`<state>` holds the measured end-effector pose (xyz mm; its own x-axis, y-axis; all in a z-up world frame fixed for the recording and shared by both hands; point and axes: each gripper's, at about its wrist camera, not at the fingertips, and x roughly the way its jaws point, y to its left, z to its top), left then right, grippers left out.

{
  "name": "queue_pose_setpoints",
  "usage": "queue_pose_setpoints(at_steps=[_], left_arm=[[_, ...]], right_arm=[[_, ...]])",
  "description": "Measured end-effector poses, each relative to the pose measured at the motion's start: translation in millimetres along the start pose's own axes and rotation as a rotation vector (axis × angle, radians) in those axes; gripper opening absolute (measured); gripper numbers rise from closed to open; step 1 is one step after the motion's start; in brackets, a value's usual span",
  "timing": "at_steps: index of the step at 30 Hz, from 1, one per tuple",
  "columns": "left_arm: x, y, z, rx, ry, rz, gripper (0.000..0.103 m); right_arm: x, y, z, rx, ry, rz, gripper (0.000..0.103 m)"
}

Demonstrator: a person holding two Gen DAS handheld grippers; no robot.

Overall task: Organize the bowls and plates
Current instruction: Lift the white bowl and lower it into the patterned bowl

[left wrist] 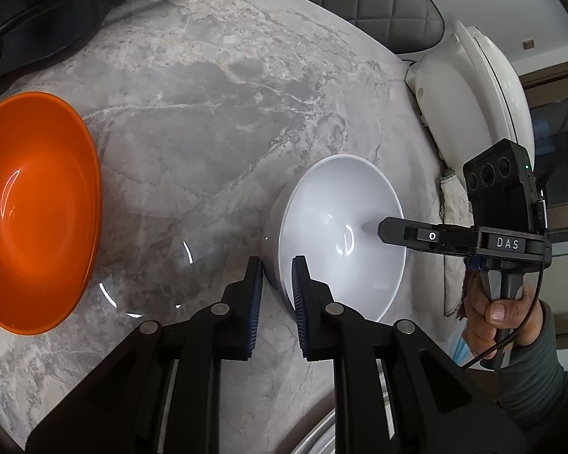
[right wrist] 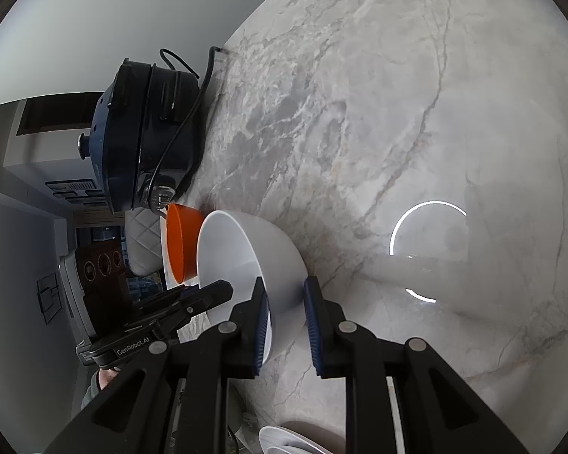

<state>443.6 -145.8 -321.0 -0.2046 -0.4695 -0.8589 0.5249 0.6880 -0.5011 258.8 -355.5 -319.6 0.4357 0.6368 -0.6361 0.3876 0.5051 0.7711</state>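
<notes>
Marble table (left wrist: 216, 121), white bowl (left wrist: 340, 227) rim pinched by both grippers' fingers (left wrist: 303, 287)

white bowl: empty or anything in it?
Empty. The white bowl shows a bare glossy inside in the left wrist view, apart from the right gripper's finger reaching in over its rim.

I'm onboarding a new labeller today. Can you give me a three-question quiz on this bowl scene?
1. True or false: both grippers clamp the rim of the white bowl.
2. Which bowl lies apart, untouched? A) orange bowl B) white bowl
3. Fill in: the bowls rest on a grey ____ table.

Key:
1. True: the left gripper and the right gripper each have one pad inside and one outside the wall, on opposite sides.
2. A
3. marble
</notes>
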Motion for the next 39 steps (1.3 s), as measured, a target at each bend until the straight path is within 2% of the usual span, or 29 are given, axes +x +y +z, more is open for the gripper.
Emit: queue_pose_setpoints(at_steps=[7, 14, 24, 39], left_arm=[[-21.5, -4.8, -10.3, -0.013, -0.025, -0.001, 0.014], [-58.2, -9.2, -39.7, -0.036, -0.068, 0.006, 0.014], [-122.3, 1.4, -117.4, -0.086, -0.137, 0.006, 0.015], [-205.2, 74.4, -229.9, -0.123, -0.178, -0.065, 0.016]], right_arm=[[-5.3, 14.3, -8.2, -0.020, -0.001, 0.010, 0.021], [-10.2, 36.5, -26.3, -0.063, 0.011, 0.046, 0.021], [-1.3, 80.0, -72.5, -0.141, 0.060, 0.089, 0.022], [49.7, 148.4, -164.3, -0.160, 0.072, 0.077, 0.023]])
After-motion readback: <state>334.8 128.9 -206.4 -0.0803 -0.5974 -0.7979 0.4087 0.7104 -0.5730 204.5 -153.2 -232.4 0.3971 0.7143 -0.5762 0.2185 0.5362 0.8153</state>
